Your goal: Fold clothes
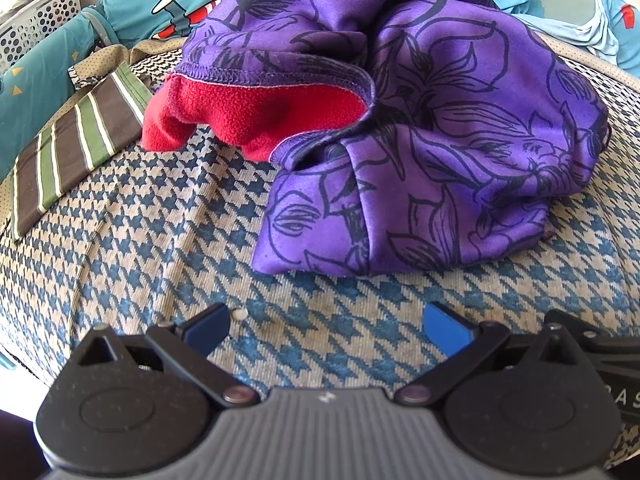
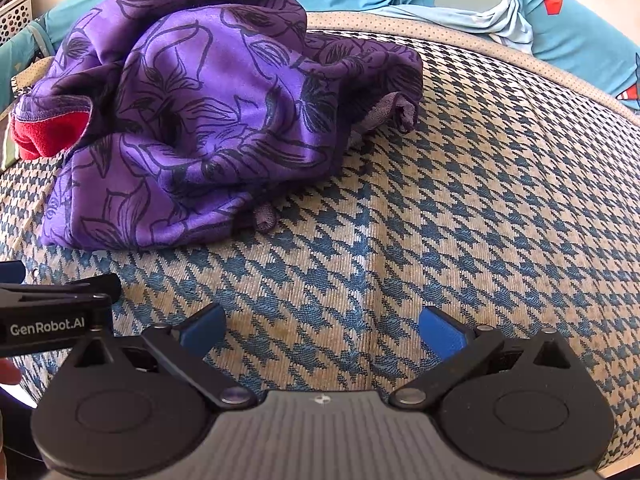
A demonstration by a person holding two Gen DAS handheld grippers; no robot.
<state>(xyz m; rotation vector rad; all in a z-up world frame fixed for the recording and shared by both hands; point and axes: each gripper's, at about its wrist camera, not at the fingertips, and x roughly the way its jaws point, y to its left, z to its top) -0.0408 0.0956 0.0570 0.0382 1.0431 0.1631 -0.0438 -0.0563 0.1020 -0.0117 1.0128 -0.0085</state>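
A purple garment with black flower outlines (image 1: 432, 148) lies crumpled in a heap on a blue-and-beige houndstooth cushion (image 1: 168, 240). Its red fleece lining (image 1: 260, 116) shows at an opening on the left. It also shows in the right wrist view (image 2: 192, 120), up and to the left. My left gripper (image 1: 327, 330) is open and empty, just short of the heap's near edge. My right gripper (image 2: 322, 330) is open and empty over bare cushion (image 2: 460, 200), right of the heap. The left gripper's body (image 2: 52, 320) shows at the right view's left edge.
A brown, green and white striped cloth (image 1: 76, 148) lies at the cushion's left edge. Teal printed bedding (image 1: 132, 12) and a light blue garment (image 2: 492, 8) lie behind the cushion. A white perforated basket (image 1: 36, 20) stands at the far left.
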